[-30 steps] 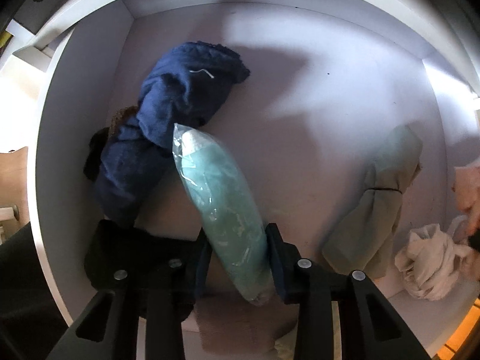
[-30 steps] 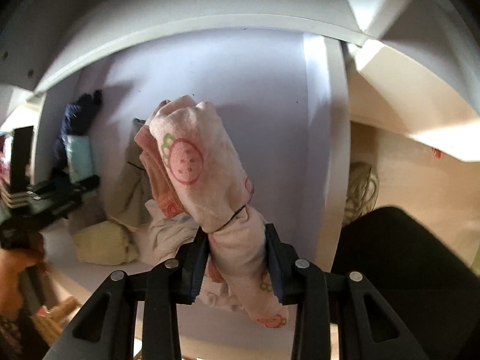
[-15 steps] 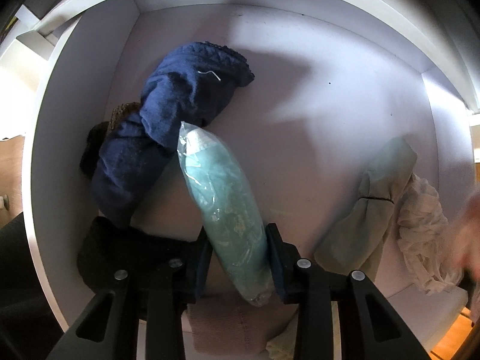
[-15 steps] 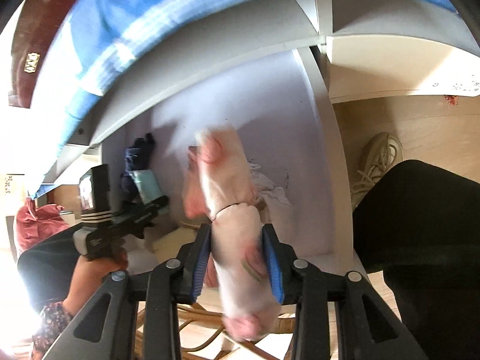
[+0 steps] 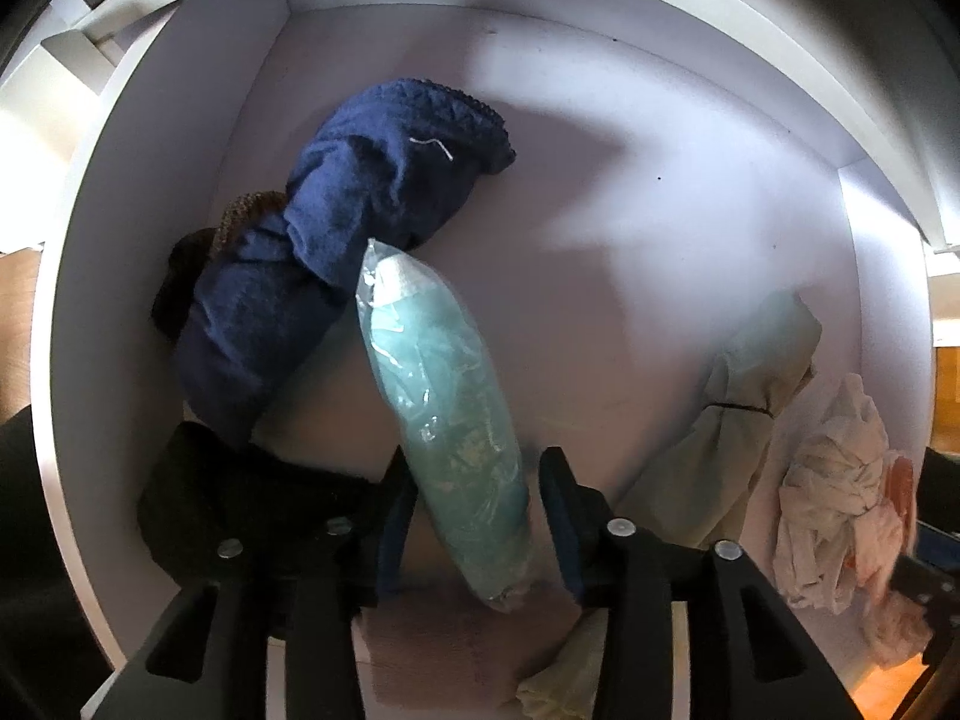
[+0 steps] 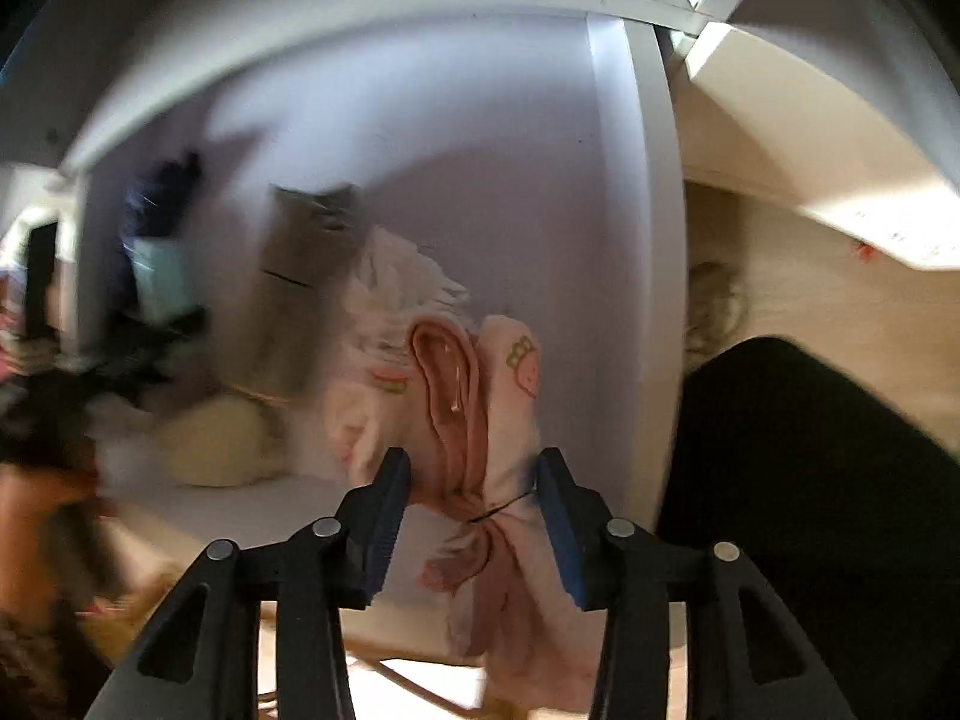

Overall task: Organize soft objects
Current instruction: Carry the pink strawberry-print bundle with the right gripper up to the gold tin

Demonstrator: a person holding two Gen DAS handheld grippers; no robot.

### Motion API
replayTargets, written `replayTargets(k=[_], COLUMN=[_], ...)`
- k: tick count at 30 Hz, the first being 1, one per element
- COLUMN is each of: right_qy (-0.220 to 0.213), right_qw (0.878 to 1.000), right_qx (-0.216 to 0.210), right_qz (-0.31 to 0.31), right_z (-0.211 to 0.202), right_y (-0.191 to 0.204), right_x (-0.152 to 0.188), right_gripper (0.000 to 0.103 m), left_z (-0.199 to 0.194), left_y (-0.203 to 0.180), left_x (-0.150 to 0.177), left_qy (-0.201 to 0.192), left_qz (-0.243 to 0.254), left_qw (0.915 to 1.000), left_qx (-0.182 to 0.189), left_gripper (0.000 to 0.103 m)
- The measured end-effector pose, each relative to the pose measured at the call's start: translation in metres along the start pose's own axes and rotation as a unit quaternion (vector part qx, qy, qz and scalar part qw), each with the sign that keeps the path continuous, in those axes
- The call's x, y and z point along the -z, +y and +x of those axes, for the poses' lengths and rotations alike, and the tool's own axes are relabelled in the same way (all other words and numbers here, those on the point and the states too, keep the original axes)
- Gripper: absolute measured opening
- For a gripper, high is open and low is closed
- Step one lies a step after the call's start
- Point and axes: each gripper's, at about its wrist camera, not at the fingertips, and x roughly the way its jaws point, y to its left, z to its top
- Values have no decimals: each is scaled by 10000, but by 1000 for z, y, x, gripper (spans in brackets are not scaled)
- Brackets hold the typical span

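Note:
My left gripper point(image 5: 474, 510) is shut on a teal cloth roll in clear plastic point(image 5: 444, 414), held inside a white shelf cubby point(image 5: 630, 228); the roll's tip touches a dark blue towel bundle point(image 5: 360, 228) at the back left. My right gripper point(image 6: 474, 504) is shut on a pink printed cloth bundle point(image 6: 474, 396) tied with a black band, at the right side of the same cubby, close to a white crumpled cloth point(image 6: 402, 288). The pink bundle point(image 5: 894, 504) and white cloth point(image 5: 834, 492) also show in the left wrist view.
A sage green tied bundle point(image 5: 744, 414) leans against the back wall. A black cloth point(image 5: 240, 504) lies front left, a mauve folded cloth point(image 5: 444, 654) and a pale yellow bundle point(image 6: 216, 444) at the front. The cubby's right wall point(image 6: 636, 240) is close to the right gripper.
The right gripper has swung back into the cubby with the pink bundle, now low beside the white cloth. The left gripper has barely moved, still holding the teal roll.

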Motion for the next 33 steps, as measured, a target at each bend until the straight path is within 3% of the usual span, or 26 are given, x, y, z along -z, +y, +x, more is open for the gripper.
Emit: replayTargets(k=[2, 7, 10, 14, 19, 22, 33], right_qy=[211, 711, 858, 472, -62, -287, -907], right_qw=[9998, 9974, 9945, 9964, 9954, 9938, 9796], right_qx=[-42, -1, -478, -623, -909, -1043, -1782], right_qz=[-50, 73, 359, 324, 284, 262, 173], right_z=[11, 35, 36, 10, -31, -51, -133], right_y=[1, -7, -17, -20, -21, -19, 0], right_x=[-2, -3, 2, 6, 13, 13, 25], right_gripper=[56, 57, 44, 38, 38, 38, 38], left_z=[2, 0, -5, -8, -13, -12, -9], left_y=[0, 5, 23, 42, 51, 54, 45], left_x=[1, 0, -1, -1, -3, -2, -2], left_qy=[-22, -62, -118, -178, -263, -150, 42], left_qz=[-2, -54, -496, -922, -958, -849, -331], left_qw=[10000, 9999, 9981, 9940, 9931, 9946, 9984], left_qx=[49, 138, 332, 568, 629, 586, 465], left_gripper=[54, 56, 56, 52, 49, 32, 30])
